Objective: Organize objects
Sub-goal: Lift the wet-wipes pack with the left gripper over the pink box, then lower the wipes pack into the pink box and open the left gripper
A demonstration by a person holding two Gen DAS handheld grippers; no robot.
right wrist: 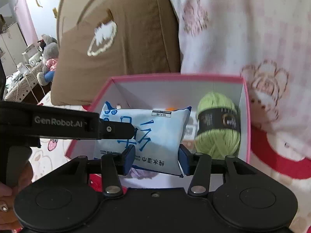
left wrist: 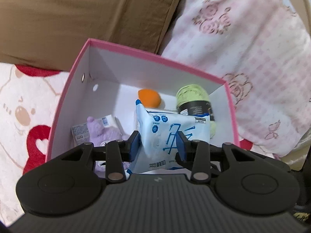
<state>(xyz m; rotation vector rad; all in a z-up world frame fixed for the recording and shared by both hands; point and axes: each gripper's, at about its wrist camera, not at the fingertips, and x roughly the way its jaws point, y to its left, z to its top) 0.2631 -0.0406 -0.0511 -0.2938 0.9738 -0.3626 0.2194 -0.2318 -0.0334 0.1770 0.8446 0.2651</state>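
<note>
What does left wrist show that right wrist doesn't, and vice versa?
Only left wrist: a purple plush toy and a small printed packet in the box's near left corner, plus the orange ball in full.

Only right wrist: the left gripper from the side, clamped on the pack, and a cluttered table far left.

Both: the pink box, the blue wet-wipes pack held over it, the green yarn ball, the brown pillow.

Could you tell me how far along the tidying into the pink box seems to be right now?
Already inside the pink box: orange ball, green yarn, purple plush. In hand: the wet-wipes pack, held by the left gripper and right gripper above the box. Left: releasing it inside.
</note>
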